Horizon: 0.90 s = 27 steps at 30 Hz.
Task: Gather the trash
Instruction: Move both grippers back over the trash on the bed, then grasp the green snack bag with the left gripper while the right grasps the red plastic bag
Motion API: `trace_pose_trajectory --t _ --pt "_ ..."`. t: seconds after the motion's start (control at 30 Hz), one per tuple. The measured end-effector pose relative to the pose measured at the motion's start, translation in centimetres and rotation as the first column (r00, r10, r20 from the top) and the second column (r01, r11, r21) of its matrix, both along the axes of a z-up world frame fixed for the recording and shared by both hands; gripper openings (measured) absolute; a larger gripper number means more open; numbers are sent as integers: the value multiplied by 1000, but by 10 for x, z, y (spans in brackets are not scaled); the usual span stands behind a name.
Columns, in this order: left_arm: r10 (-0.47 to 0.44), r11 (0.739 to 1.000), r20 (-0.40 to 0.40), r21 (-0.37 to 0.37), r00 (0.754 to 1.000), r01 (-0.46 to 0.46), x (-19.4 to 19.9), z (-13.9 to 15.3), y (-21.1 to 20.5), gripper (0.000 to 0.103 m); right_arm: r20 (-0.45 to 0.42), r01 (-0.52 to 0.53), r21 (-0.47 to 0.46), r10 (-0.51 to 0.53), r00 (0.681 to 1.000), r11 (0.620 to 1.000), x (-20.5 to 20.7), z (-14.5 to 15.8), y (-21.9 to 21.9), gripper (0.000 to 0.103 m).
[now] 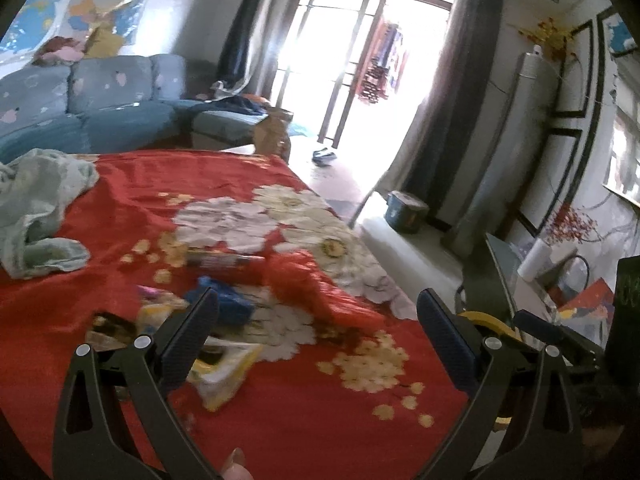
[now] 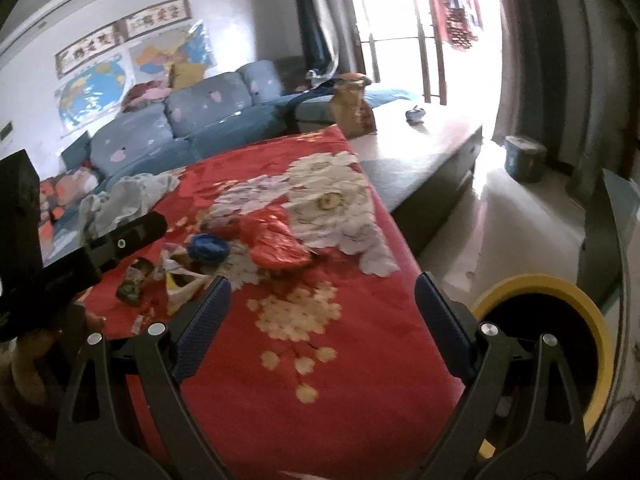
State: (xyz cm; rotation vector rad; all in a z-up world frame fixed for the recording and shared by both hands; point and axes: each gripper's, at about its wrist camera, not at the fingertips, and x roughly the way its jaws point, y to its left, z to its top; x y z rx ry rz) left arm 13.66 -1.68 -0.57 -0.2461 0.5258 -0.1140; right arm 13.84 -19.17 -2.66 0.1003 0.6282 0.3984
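Black fingers fill the bottom of both views, and both pairs are spread wide with nothing between them: the left gripper [image 1: 318, 312] hovers over the near part of the red flowered cloth [image 1: 280, 432], the right gripper [image 2: 323, 300] does the same a little further toward the cloth's right-hand edge. The trash sits in a loose heap on the surface: a yellow-and-white wrapper [image 1: 224, 372] lies just beside and partly under the left gripper's left finger [image 1: 188, 344], a blue crumpled piece [image 1: 232, 304] is just beyond that fingertip, and a crumpled red bag [image 1: 320, 292] lies ahead, roughly between the two fingers but not yet inside them. From the right wrist, that red bag [image 2: 276, 240] and the blue piece [image 2: 208, 250] are well ahead and left of centre, so this pair is the worse lined up. Now the risks, as I judge them: red bag on red cloth is easy to misread, and closing low could pinch the cloth along with the wrapper and drag the whole heap. The yellow-rimmed bin [image 2: 560, 344] sits off the surface's right side, so light wrappers could slip out on the carry across.
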Motion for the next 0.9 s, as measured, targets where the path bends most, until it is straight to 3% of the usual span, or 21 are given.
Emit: trace_pose_trajectory --t 0.4,0.9 --pt "127 992 -30 4 992 -127 -12 -8 65 96 -44 -110 -53 107 993 993 30 -16 63 85" --pt "210 977 -130 -8 969 -212 -22 -42 129 96 -99 -94 -160 79 992 983 84 -40 105 85"
